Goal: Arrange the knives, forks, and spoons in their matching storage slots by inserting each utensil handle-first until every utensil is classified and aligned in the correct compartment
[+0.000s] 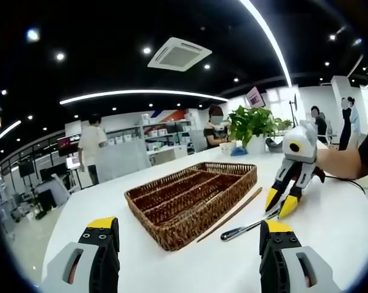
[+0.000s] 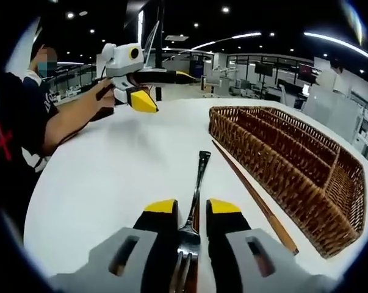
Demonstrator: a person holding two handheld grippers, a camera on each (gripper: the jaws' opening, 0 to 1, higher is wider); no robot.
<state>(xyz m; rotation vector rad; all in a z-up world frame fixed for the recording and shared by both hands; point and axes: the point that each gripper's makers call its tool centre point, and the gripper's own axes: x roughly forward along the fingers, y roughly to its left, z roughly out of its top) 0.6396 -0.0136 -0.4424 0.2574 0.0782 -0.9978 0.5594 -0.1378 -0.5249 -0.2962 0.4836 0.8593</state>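
Observation:
A brown wicker basket (image 1: 166,235) (image 2: 330,183) with long, empty slots lies on the white table (image 1: 330,226) (image 2: 110,177). A metal fork (image 1: 248,228) (image 2: 200,177) lies right of it, handle pointing away from my right gripper (image 2: 193,210) (image 1: 280,202), whose yellow-tipped jaws are shut on the fork's head. A thin wooden stick (image 1: 231,213) (image 2: 249,188) rests between fork and basket. My left gripper (image 1: 188,224) (image 2: 162,88) is held open in the air, jaws wide apart with nothing between them, short of the basket's near end.
A potted green plant (image 1: 252,124) stands at the table's far end. A person's forearm (image 2: 71,122) holds the left gripper at the table's edge. Several people and shelves stand in the office behind.

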